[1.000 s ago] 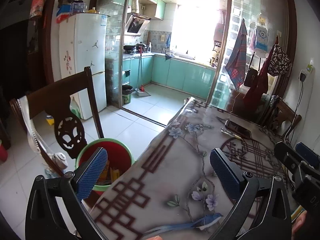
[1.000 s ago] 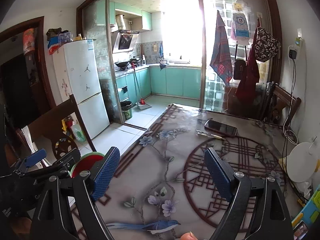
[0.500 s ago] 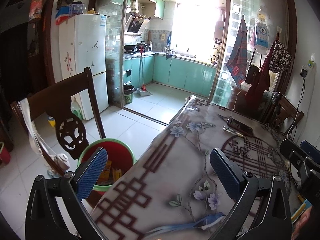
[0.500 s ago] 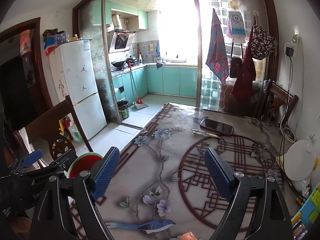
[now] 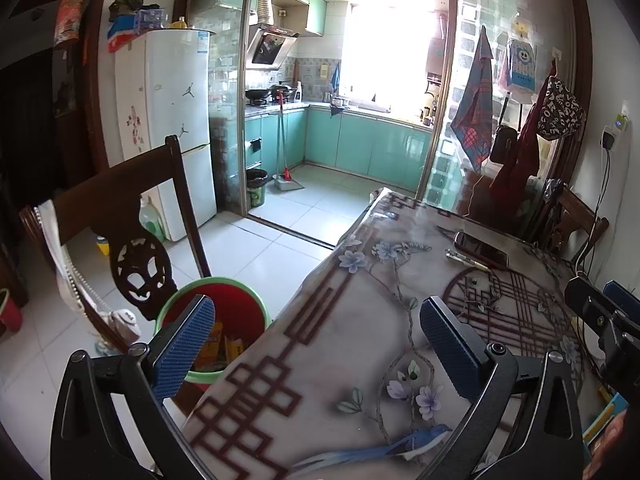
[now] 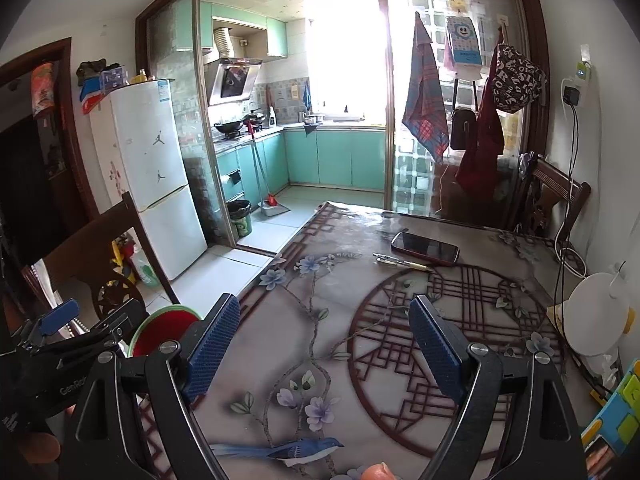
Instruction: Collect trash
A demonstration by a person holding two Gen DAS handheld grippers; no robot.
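A red bin with a green rim (image 5: 224,308) stands on the floor at the table's left edge, with yellow wrappers (image 5: 224,350) inside; it also shows in the right wrist view (image 6: 160,332). My left gripper (image 5: 316,344) is open and empty, above the table's left edge and the bin. My right gripper (image 6: 324,342) is open and empty over the patterned tablecloth (image 6: 360,320). The right gripper also shows at the right of the left wrist view (image 5: 604,316), and the left gripper at the left of the right wrist view (image 6: 72,332).
A dark wooden chair (image 5: 132,216) stands by the bin. A phone (image 6: 425,248) and a pen (image 6: 400,262) lie at the table's far side. A white round object (image 6: 596,312) and a colourful box (image 6: 616,412) sit at the right edge. Another chair (image 6: 556,196) stands far right.
Both grippers have drawn back and risen slightly, so the view widens a little. Both stay open and empty.
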